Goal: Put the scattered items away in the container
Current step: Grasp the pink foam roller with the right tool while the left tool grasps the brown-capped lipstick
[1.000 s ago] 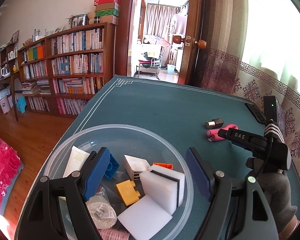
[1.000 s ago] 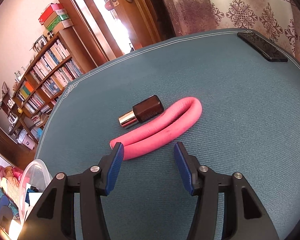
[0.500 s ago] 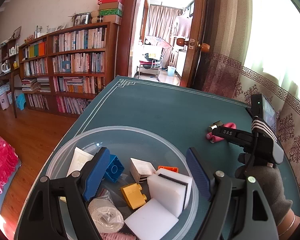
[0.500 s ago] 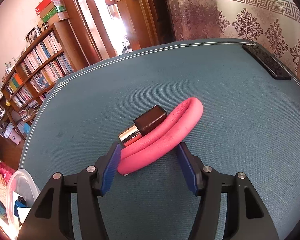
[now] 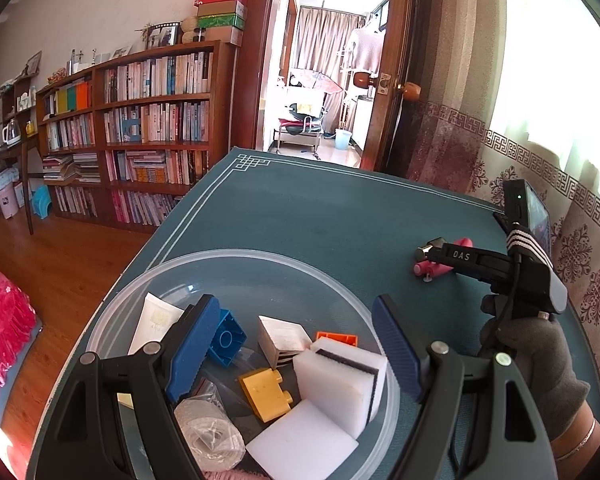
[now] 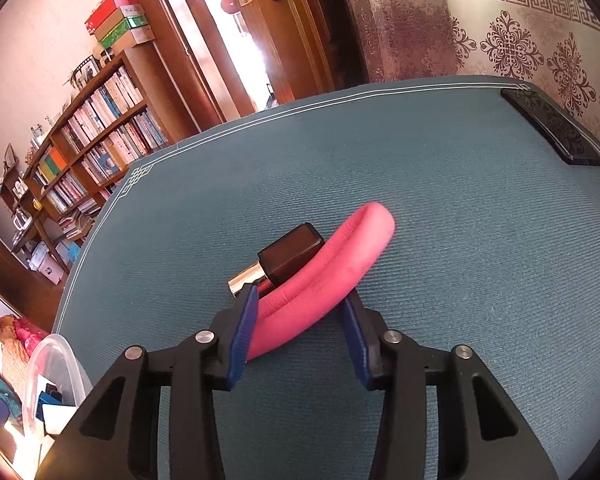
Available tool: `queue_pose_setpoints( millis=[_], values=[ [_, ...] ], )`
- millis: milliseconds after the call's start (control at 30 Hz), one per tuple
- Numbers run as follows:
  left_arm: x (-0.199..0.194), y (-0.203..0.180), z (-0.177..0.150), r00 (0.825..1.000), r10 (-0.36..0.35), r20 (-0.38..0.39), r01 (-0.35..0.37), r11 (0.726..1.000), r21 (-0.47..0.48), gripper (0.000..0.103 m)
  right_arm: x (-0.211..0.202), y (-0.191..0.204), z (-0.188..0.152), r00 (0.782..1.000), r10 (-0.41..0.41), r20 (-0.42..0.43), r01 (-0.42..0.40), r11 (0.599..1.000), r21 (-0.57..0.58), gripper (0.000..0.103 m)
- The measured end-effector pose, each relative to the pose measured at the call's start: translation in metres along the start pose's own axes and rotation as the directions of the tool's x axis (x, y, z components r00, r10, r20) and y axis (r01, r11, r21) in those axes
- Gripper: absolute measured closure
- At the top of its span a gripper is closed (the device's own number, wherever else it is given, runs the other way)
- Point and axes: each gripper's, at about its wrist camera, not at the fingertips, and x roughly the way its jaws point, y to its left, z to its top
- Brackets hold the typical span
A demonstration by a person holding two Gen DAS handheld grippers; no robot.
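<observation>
Now, right claw (image 6: 300, 312) clamped on pink tube (image 6: 332, 272), left claw (image 5: 296, 344) open over container (image 5: 260, 258).

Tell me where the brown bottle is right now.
In the right wrist view the bottle lies mid-cloth against the pink tube, just beyond the right gripper.

On the worktop (image 6: 460, 240): one pink tube (image 6: 324, 276), one dark bottle (image 6: 288, 258) and one black phone (image 6: 552, 128) are lying
In the bowl (image 5: 236, 264): two white sponges (image 5: 340, 384), one yellow brick (image 5: 266, 394), one blue brick (image 5: 226, 340) are sitting
</observation>
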Motion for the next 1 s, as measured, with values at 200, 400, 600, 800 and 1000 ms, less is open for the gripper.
queue_pose_setpoints(
  millis=[200, 400, 600, 800, 1000],
  values=[
    [0.000, -0.010, 0.002, 1.000, -0.003, 0.002, 0.003, 1.000, 0.020, 0.021, -0.011, -0.007, -0.003, 1.000, 0.025, 0.007, -0.025, 0.999, -0.021, 0.068],
    [0.003, -0.032, 0.011, 1.000, -0.019, 0.013, 0.018, 0.997, 0.069, 0.021, -0.023, -0.015, -0.005, 1.000, 0.026, 0.006, -0.026, 0.998, -0.052, 0.071],
    [0.018, -0.063, 0.022, 0.997, -0.075, -0.004, 0.075, 0.992, 0.100, 0.021, -0.038, -0.038, -0.010, 1.000, 0.010, 0.003, -0.010, 0.997, -0.077, 0.071],
    [0.037, -0.100, 0.029, 0.991, -0.128, -0.041, 0.132, 0.983, 0.131, 0.021, -0.049, -0.065, -0.013, 1.000, 0.011, -0.006, -0.011, 0.998, -0.066, 0.071],
    [0.062, -0.128, 0.035, 0.988, -0.136, -0.077, 0.147, 0.976, 0.158, 0.021, -0.054, -0.084, -0.014, 1.000, 0.017, -0.008, -0.017, 0.999, -0.050, 0.071]
  ],
)
